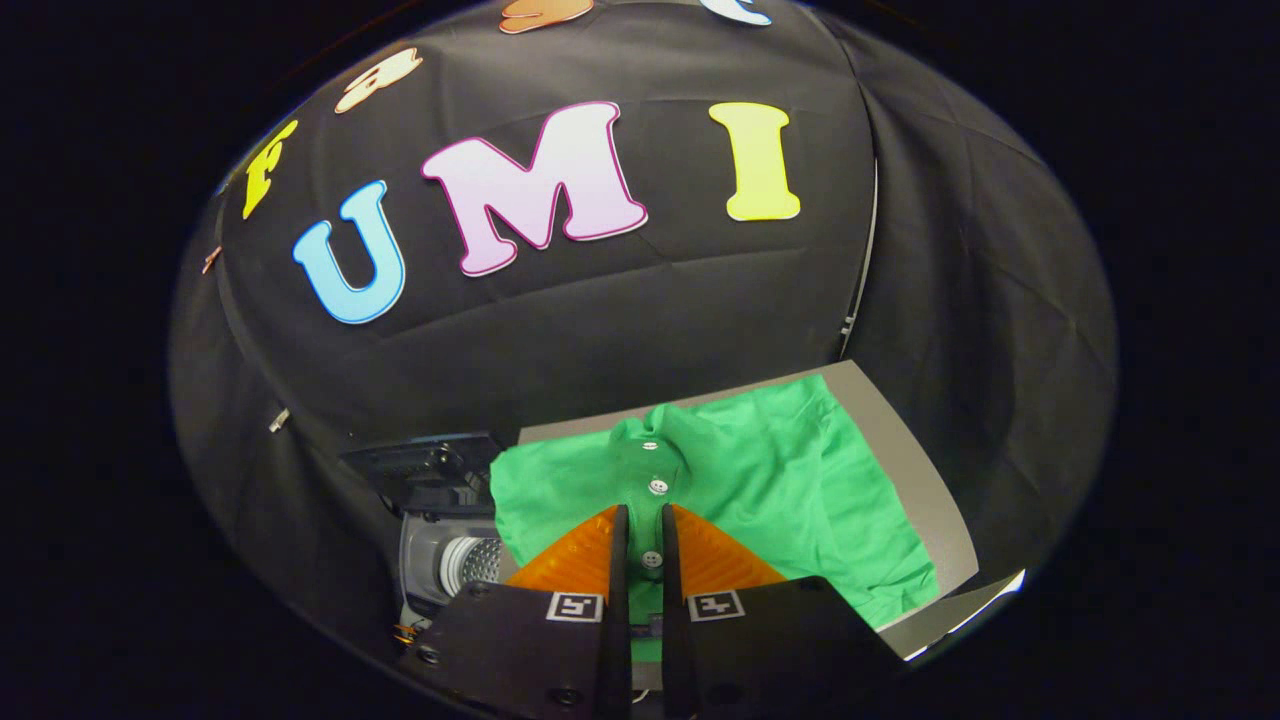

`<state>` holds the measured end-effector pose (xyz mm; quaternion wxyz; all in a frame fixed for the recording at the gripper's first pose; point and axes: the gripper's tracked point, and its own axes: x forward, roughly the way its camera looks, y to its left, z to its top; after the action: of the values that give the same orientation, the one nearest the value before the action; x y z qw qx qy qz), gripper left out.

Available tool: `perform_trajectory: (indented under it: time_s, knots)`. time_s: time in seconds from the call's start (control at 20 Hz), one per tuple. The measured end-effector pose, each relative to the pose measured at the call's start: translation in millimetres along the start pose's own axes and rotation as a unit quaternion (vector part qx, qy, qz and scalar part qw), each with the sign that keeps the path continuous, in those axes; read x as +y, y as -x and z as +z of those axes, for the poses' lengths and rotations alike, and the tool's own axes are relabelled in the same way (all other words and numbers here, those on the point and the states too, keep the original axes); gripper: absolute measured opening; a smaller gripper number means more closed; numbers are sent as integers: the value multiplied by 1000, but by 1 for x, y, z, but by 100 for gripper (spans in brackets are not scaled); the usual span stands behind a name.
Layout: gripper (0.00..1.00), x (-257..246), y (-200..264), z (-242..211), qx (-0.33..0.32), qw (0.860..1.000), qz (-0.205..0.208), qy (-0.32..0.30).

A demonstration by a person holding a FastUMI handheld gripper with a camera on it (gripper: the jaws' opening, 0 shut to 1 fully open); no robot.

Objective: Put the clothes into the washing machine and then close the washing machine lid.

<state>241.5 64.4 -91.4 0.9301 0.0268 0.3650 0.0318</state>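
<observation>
A green polo shirt (780,480) with white buttons lies spread on a grey tabletop (925,495), its collar toward the booth wall. My gripper (645,515) is down on the shirt's button placket, and both fingers (575,560) press a narrow strip of that fabric, with one button showing in the slim gap. The small grey washing machine (440,560) stands below the table's left end, just left of my fingers. Its perforated drum (478,562) is exposed and its dark lid (425,462) is raised behind the opening.
The black cloth wall rises close behind the table and the machine. A thin metal pole (862,270) runs down the wall to the table's far right corner. The table's near right edge (960,610) lies right of my fingers.
</observation>
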Motion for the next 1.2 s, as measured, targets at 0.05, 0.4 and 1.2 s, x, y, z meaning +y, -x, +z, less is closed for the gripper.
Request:
perform_trajectory:
  time_s: [0.05, 0.4, 1.2]
  knots:
    - [16, 3, 6, 4, -4, 1000, 1, 0]
    - [16, 59, 33, 31, -29, 999, 26, 5]
    - [10, 239, 20, -47, 11, 989, 113, 92]
